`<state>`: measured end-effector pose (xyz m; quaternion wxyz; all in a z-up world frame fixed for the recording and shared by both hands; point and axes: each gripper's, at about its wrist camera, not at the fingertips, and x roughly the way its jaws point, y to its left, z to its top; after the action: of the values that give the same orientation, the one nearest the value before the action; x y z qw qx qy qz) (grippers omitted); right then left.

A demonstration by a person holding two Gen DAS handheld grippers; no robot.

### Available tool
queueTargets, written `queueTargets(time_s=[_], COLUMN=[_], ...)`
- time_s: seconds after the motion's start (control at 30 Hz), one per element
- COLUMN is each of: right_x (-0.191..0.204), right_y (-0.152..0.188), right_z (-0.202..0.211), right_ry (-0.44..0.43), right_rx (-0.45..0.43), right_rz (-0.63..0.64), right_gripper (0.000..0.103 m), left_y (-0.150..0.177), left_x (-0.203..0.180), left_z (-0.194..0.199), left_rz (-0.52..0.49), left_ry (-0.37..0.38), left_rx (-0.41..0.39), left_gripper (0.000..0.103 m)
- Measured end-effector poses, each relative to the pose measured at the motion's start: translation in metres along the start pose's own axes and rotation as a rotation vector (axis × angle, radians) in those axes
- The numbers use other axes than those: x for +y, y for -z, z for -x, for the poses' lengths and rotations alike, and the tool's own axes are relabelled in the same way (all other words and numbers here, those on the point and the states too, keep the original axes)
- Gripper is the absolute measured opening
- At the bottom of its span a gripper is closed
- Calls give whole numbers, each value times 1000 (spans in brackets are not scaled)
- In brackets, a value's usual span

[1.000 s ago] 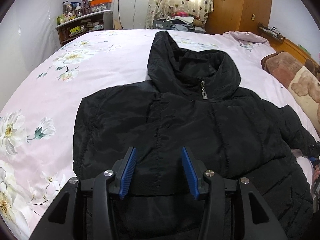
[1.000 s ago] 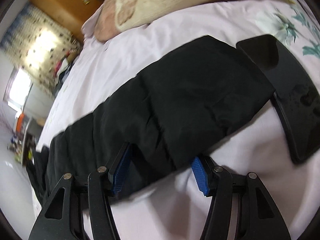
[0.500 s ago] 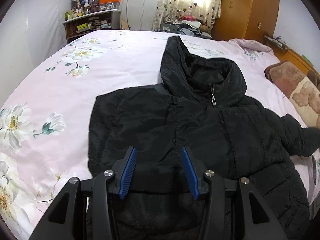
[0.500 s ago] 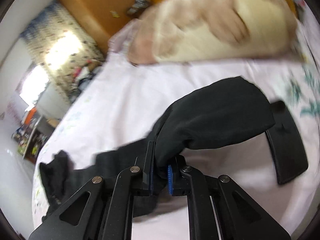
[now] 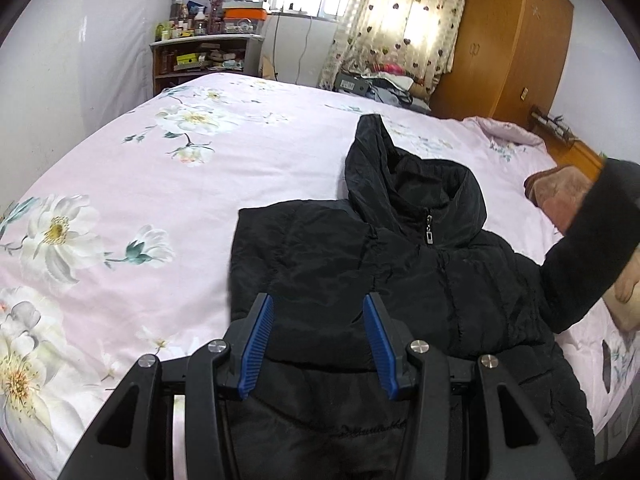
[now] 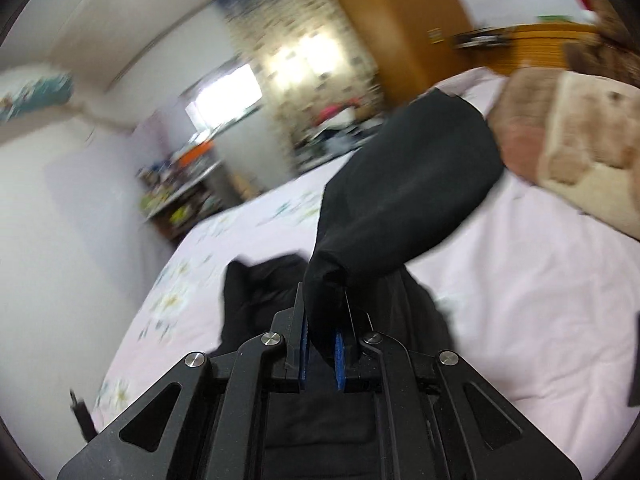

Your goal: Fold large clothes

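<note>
Currently early stage: black padded hooded jacket point(image 5: 384, 280) lies front-up, zipped, on pink floral bed point(image 5: 120, 208). Left side appears tucked in. Right gripper point(image 6: 320, 344) jaws pinching lifted right sleeve point(image 6: 408, 188); left gripper point(image 5: 318, 340) jaws spread above hem. Sleeve and body folds remain.

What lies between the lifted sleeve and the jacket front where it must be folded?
Nothing visible. The right tongs hold the sleeve above the bed, and the jacket front is bare; the open left tongs hover at its lower edge.

Black padded hooded jacket point(image 5: 360, 272): flat on bed, front up, zipped; one sleeve point(image 6: 408, 200) raised off bed.
</note>
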<state>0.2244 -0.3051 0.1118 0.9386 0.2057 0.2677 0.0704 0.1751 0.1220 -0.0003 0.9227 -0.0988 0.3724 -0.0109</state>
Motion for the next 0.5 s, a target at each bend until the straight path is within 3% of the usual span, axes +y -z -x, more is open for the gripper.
queueTargets(time_s=[0.17, 0.33, 0.43, 0.5], right_x=[53, 70, 72, 69], right_y=[52, 115, 149, 165], right_z=[-68, -134, -167, -178], right_ry=[-66, -76, -64, -69], right_rx=[171, 358, 467, 508], right_rz=[74, 117, 134, 147], right_gripper=[10, 10, 15, 28], left_y=[3, 7, 10, 10], left_x=[15, 32, 37, 37], left_z=[12, 15, 13, 12], left_rz=[8, 37, 47, 50], left_ry=[-10, -28, -31, -26], left_rx=[-11, -8, 1, 8], left_gripper=[49, 49, 49, 49])
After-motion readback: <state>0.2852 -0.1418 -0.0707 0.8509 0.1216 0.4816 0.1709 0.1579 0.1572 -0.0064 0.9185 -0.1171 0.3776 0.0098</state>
